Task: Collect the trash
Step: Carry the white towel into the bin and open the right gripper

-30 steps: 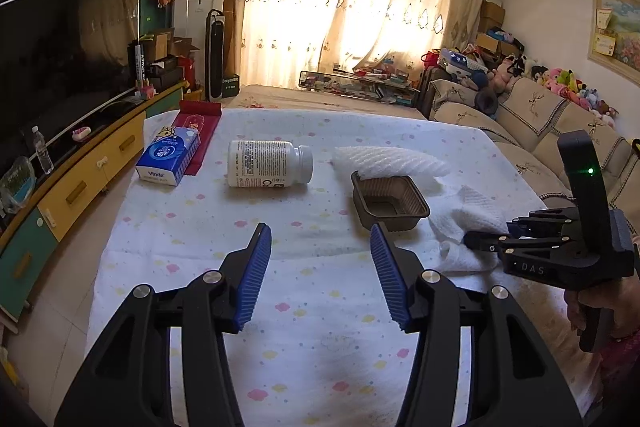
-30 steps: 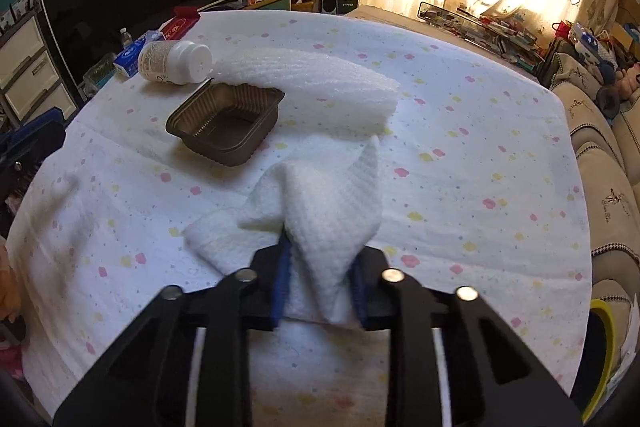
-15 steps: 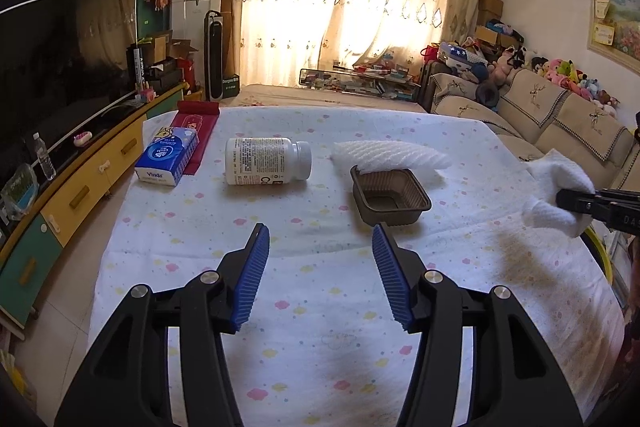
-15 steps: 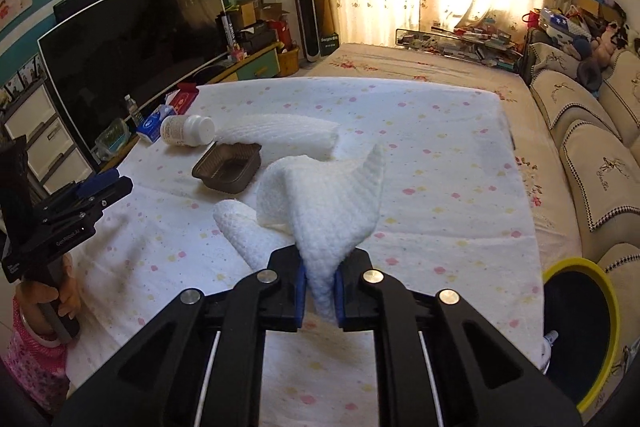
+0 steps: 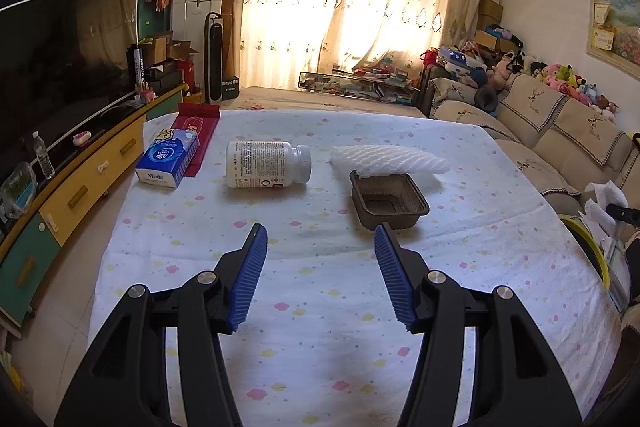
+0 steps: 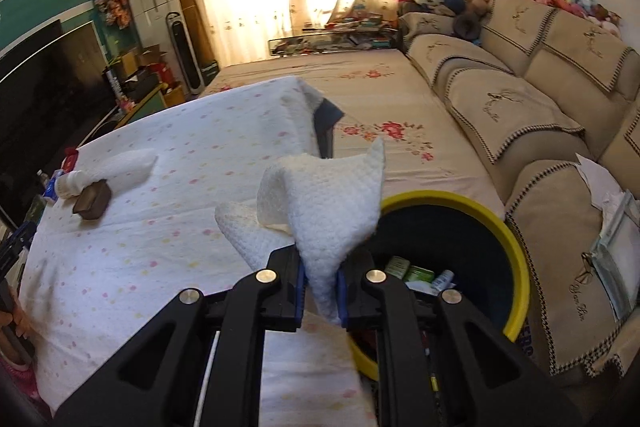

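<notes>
Desk looks emptier now: the white paper towel is off it, pinched in your right gripper beside the yellow-rimmed bin. Your left gripper hasn't budged, jaws apart, holding nothing.

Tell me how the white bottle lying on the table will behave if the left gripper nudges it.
The white bottle lies on its side, so it would probably roll. Its round plastic body may slip between the pads. The soft tablecloth might slow it.

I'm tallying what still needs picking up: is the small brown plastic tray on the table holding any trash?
No, the small brown plastic tray shows only its bare ribbed bottom in the left wrist view.
</notes>
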Demonstrator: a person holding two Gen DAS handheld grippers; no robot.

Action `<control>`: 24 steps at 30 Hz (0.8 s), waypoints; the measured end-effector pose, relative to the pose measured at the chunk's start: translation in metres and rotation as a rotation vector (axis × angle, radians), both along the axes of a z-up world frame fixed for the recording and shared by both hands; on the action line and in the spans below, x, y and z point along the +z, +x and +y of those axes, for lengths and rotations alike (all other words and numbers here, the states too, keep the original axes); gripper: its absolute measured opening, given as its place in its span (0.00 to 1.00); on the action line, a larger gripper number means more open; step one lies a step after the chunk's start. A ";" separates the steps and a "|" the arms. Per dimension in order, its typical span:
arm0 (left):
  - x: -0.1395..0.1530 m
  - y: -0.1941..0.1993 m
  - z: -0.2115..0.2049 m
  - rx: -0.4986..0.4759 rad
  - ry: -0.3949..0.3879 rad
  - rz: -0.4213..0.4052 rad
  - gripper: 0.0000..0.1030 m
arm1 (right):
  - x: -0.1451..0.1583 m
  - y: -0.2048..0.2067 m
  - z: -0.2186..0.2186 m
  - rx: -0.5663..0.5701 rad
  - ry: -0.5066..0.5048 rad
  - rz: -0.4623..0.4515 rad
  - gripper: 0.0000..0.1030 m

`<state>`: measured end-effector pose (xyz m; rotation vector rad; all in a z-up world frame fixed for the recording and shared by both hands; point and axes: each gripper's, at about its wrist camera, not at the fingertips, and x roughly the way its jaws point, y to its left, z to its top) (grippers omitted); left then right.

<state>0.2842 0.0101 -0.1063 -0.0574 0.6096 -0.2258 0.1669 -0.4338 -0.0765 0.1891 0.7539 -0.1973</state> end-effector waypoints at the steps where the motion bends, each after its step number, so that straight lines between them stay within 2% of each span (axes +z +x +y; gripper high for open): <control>1: 0.000 0.001 0.001 0.002 -0.003 0.003 0.54 | -0.003 -0.004 -0.011 -0.028 -0.001 0.005 0.12; 8: -0.001 0.001 0.001 0.005 -0.007 0.007 0.60 | -0.032 -0.016 -0.063 -0.155 0.022 0.059 0.13; 11: -0.001 0.000 0.002 0.009 -0.007 0.001 0.69 | -0.040 -0.014 -0.067 -0.168 0.019 0.076 0.13; 15: 0.001 -0.001 0.003 0.013 -0.014 -0.005 0.73 | -0.045 -0.008 -0.062 -0.184 0.009 0.081 0.16; 19: 0.001 -0.001 0.003 0.012 -0.017 -0.003 0.73 | -0.045 -0.005 -0.060 -0.194 -0.016 0.088 0.29; 21: 0.001 -0.002 0.003 0.009 -0.017 -0.005 0.74 | -0.044 -0.005 -0.060 -0.203 -0.035 0.093 0.41; 22: 0.002 -0.002 0.003 0.009 -0.016 -0.007 0.76 | -0.044 -0.005 -0.059 -0.209 -0.053 0.098 0.51; 24: 0.002 -0.002 0.003 0.008 -0.016 -0.010 0.80 | -0.041 -0.006 -0.058 -0.225 -0.085 0.090 0.59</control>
